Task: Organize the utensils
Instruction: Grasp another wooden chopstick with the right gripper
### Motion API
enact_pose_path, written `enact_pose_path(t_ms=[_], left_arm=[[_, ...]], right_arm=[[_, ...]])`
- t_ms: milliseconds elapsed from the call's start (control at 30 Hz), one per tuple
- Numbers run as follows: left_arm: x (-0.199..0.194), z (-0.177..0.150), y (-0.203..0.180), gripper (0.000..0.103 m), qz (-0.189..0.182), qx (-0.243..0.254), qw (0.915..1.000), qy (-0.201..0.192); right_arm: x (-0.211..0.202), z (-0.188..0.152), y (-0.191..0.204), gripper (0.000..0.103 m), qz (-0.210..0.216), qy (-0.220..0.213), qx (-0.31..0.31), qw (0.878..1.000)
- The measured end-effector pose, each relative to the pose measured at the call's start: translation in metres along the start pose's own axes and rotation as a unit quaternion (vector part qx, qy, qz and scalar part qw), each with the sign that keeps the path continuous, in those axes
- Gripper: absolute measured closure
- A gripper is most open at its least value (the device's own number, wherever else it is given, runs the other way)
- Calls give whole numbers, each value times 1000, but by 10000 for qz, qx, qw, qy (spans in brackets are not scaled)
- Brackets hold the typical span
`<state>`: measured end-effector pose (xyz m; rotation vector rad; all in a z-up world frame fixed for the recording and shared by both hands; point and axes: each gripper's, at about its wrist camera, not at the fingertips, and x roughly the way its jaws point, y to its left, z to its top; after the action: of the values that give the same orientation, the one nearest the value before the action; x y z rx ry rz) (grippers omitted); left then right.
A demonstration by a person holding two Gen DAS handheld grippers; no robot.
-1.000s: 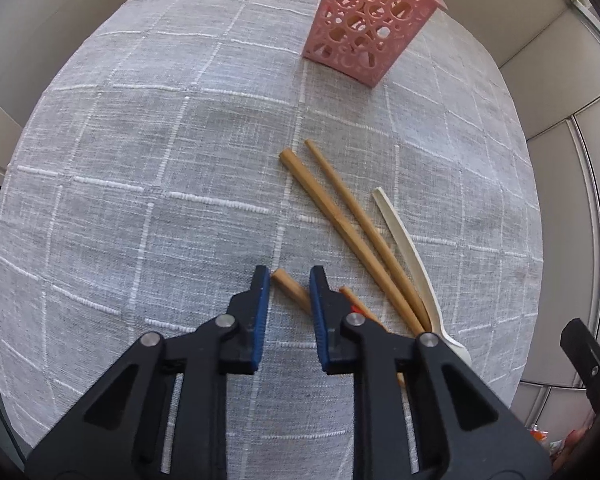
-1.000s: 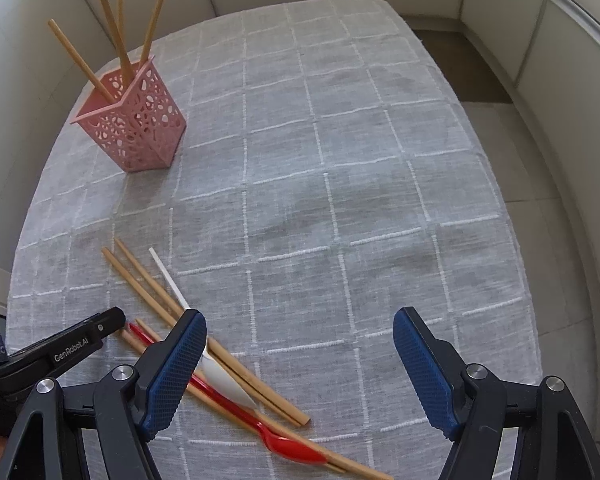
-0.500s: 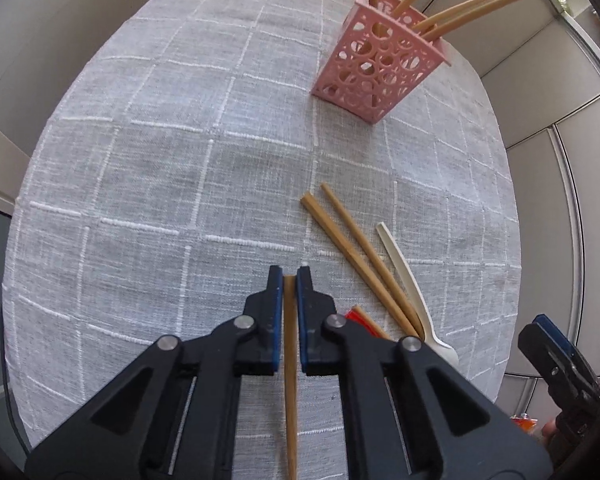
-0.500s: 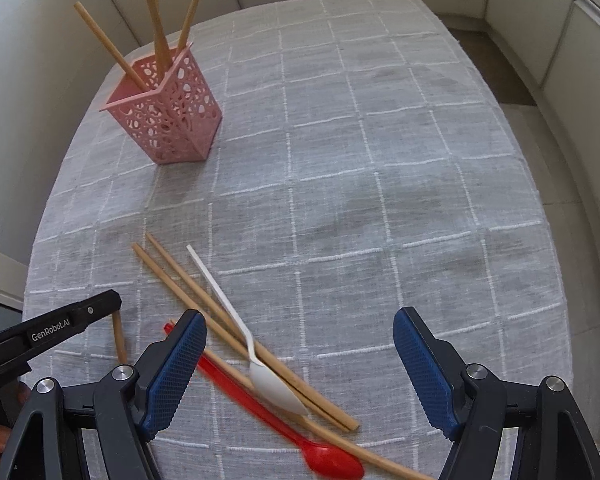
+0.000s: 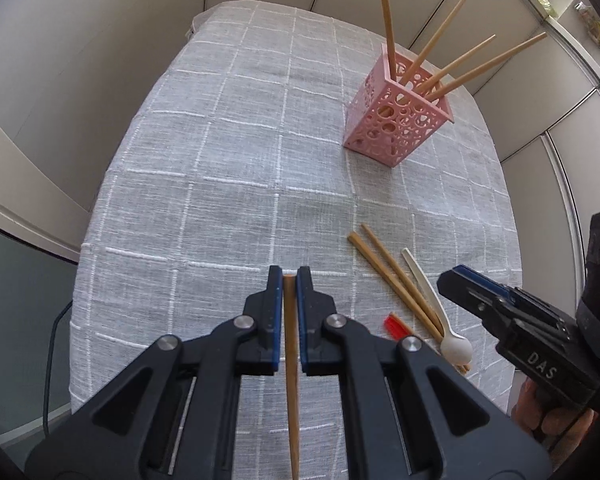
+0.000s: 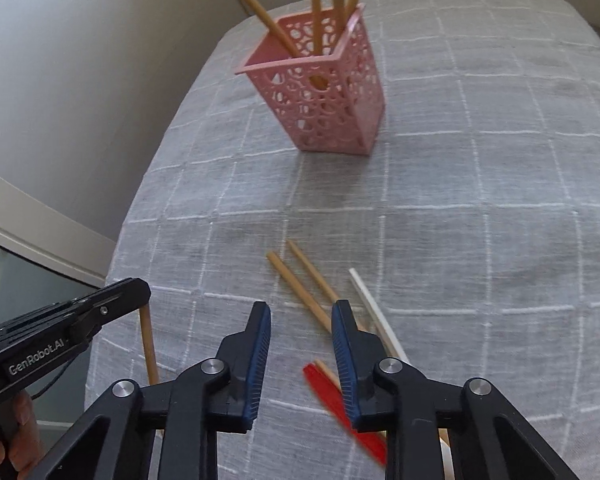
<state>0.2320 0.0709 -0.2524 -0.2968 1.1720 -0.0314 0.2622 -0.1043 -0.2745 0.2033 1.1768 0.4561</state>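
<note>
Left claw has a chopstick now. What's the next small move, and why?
Probably carry it toward the pink holder and tip it upright. The left claw is shut on one chopstick, lifted off the cloth, and the holder already stands four chopsticks with room at its open top.

You have open grey checked tablecloth [image 5: 228, 184] on the near left. The pink perforated plastic holder [image 5: 396, 120] with leaning wooden chopsticks [image 5: 452, 64] blocks the far side; loose utensils [image 5: 416, 296] crowd the right.
</note>
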Motion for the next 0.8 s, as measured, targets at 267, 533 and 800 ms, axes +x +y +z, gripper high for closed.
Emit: enact_pose_path(t_ms=[267, 533, 800], left_arm=[[-4, 1, 8, 95, 146, 64, 9999, -19], [1, 3, 7, 95, 104, 40, 9999, 54], [4, 2, 8, 95, 156, 57, 9998, 86]], right_arm=[[48, 10, 18, 81, 131, 300, -219, 9992], [77, 13, 32, 82, -392, 452, -497, 9970], [82, 12, 29, 82, -697, 510, -564, 9947]])
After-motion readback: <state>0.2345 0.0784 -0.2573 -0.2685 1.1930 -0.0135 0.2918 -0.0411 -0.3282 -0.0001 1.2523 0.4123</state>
